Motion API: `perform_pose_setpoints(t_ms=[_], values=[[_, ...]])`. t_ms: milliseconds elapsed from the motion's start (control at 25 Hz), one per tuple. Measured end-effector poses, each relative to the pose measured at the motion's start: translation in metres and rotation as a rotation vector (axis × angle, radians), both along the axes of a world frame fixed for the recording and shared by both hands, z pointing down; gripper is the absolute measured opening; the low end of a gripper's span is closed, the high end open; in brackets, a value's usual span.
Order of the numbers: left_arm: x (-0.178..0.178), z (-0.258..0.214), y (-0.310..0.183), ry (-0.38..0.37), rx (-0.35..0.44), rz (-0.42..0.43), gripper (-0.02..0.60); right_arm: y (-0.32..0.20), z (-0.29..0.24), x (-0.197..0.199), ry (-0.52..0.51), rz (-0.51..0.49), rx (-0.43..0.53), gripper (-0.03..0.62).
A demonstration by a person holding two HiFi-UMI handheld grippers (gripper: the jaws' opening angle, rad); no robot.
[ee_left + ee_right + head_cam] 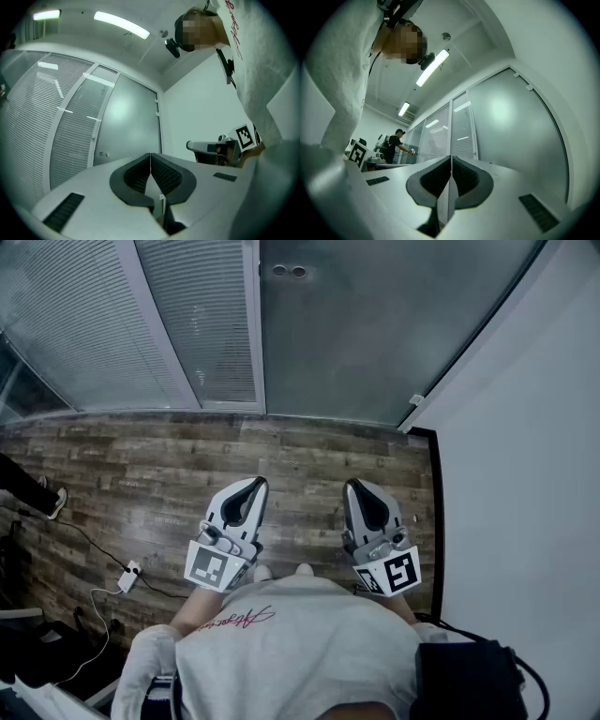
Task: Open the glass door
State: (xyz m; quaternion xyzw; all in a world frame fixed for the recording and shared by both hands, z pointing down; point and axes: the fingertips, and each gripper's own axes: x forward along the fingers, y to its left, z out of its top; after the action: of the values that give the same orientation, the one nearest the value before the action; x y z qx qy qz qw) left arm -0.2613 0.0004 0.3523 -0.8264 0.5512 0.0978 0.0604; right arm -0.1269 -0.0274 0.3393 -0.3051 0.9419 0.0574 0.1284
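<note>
The frosted glass door (pixel 375 334) stands shut ahead of me, between a white wall and glass panels with blinds. Its round lock fitting (pixel 289 271) sits near the door's left edge; the same fitting (pixel 103 154) shows in the left gripper view. My left gripper (pixel 258 486) and right gripper (pixel 352 487) hover side by side over the wood floor, well short of the door. Both have their jaws shut tip to tip with nothing between them. In the right gripper view the door (pixel 515 122) fills the right side beyond the right gripper (pixel 451 159).
Glass panels with blinds (pixel 122 324) run to the left of the door. A white wall (pixel 525 474) closes the right side. A power strip and cable (pixel 129 575) lie on the floor at left. Another person (pixel 393 145) stands far off along the glass partition.
</note>
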Motion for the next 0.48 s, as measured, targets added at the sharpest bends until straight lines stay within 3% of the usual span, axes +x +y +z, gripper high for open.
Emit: perform_pose_setpoints(t_ms=[480], values=[[0.0052,0.0065,0.0001,0.017,-0.004,0.004,0.017,0.0014,0.0040,0.0060,0.013,0.006,-0.004,0.025]])
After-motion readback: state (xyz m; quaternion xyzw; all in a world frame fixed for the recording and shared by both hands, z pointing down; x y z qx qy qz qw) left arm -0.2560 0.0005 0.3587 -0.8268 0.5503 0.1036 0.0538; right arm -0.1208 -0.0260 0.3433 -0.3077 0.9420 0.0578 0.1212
